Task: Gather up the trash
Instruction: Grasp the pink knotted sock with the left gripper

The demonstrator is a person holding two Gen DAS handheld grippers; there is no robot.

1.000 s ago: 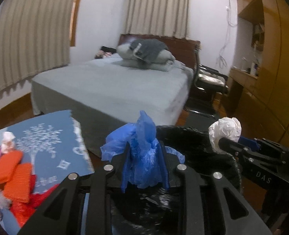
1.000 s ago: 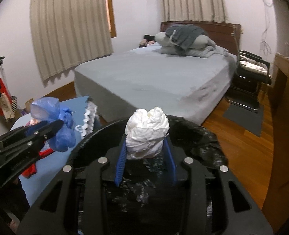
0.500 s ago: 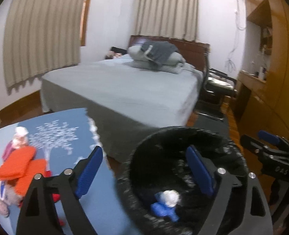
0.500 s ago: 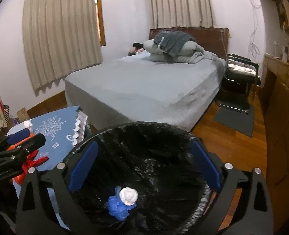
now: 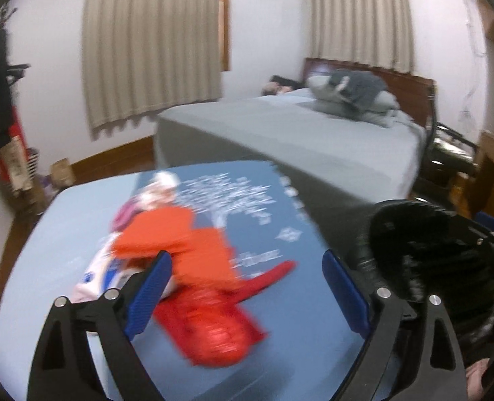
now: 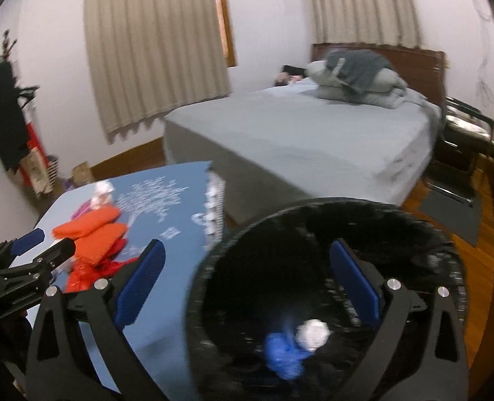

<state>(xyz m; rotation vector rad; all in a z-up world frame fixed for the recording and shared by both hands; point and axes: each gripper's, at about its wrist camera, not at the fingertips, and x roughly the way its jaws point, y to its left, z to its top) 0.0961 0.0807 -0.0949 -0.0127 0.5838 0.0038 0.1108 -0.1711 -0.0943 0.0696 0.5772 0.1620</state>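
Note:
A black-lined trash bin [image 6: 327, 220] stands beside the blue-clothed table [image 6: 166, 200]. In it lie a blue wad [image 6: 282, 354] and a white paper ball [image 6: 314, 332]. My right gripper [image 6: 247, 284] is open and empty above the bin's left rim. My left gripper [image 5: 247, 290] is open and empty, just above a heap of trash on the table [image 5: 63, 234]: orange packets [image 5: 180, 237], a red plastic wrapper [image 5: 213, 320] and a white wrapper [image 5: 96, 274]. The heap also shows in the right wrist view [image 6: 93, 234], with the left gripper [image 6: 23, 257] beside it.
A grey bed [image 5: 297, 133] with pillows stands behind the table and bin. A black chair [image 6: 464, 140] and wooden furniture [image 5: 491, 173] are at the right. Hanging clothes and boxes [image 5: 13, 153] fill the left corner. The bin [image 5: 424, 250] is right of the left gripper.
Both grippers opened over the bin and dropped the blue wad and the white ball in. The left gripper has since swung left over the table's heap; the right shifted left too.

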